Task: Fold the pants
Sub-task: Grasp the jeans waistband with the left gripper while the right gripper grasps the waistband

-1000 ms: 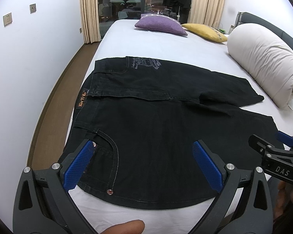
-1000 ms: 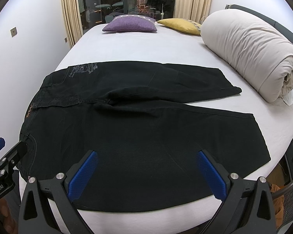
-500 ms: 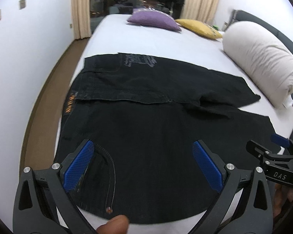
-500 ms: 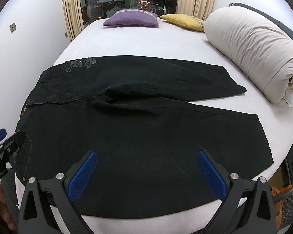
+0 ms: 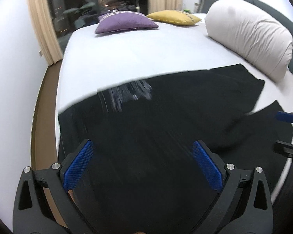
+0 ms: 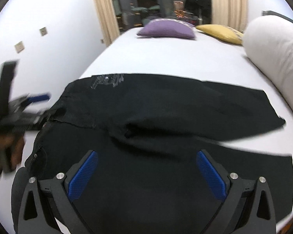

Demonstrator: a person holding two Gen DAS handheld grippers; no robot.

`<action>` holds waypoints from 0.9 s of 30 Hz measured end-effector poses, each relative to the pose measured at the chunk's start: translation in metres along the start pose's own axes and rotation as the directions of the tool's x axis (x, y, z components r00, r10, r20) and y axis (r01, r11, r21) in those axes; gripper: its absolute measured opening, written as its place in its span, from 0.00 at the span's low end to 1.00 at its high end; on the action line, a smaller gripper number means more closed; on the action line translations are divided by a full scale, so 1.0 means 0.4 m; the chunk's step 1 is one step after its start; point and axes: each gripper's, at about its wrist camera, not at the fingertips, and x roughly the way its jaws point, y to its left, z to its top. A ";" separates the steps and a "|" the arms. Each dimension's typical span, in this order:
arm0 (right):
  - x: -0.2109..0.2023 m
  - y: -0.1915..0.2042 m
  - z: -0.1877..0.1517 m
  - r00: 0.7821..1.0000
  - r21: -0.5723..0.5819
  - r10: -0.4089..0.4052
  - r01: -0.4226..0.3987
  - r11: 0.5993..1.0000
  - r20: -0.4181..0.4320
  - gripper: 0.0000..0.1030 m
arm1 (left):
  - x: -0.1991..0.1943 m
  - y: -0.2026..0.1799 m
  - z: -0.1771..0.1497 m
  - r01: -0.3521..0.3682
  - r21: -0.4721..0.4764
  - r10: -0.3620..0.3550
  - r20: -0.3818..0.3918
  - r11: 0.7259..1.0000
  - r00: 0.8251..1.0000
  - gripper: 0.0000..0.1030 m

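Black pants (image 5: 166, 128) lie spread flat on the white bed, waist to the left, both legs running right; they also show in the right wrist view (image 6: 166, 120). A pale print (image 6: 107, 80) marks the far waist part. My left gripper (image 5: 142, 158) is open and empty, low over the waist end. My right gripper (image 6: 146, 165) is open and empty over the near leg. The left gripper also shows at the waist edge in the right wrist view (image 6: 27, 105), blurred. The right gripper's blue tip (image 5: 286, 117) shows at the right edge of the left wrist view.
A rolled white duvet (image 5: 250, 37) lies along the bed's right side. A purple pillow (image 5: 125, 22) and a yellow pillow (image 5: 173, 17) lie at the far end. White sheet (image 6: 166, 56) lies beyond the pants. A wall and floor strip (image 5: 45, 105) run left of the bed.
Both grippers have moved forward and lower over the pants, and both views are now motion-blurred. The left gripper has moved up to the waist edge. Both jaws stay open.
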 end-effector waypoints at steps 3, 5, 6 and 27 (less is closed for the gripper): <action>0.025 -0.039 0.025 0.999 -0.053 0.034 -0.034 0.998 0.002 0.90 | 0.097 0.090 0.099 0.068 0.039 -0.066 -0.053 0.997 0.996 1.00; 0.044 -0.060 0.034 0.998 -0.084 0.067 -0.067 0.994 -0.005 0.83 | 0.167 0.150 0.156 0.131 0.052 -0.125 -0.103 0.990 0.987 0.96; 0.051 -0.068 0.035 0.997 -0.095 0.080 -0.080 0.992 -0.011 0.79 | 0.195 0.164 0.174 0.153 0.059 -0.145 -0.122 0.986 0.982 0.94; 0.210 -0.091 0.137 0.962 -0.211 0.250 -0.269 0.940 -0.110 0.62 | 0.520 0.289 0.311 0.271 0.155 -0.183 -0.426 0.950 0.886 0.16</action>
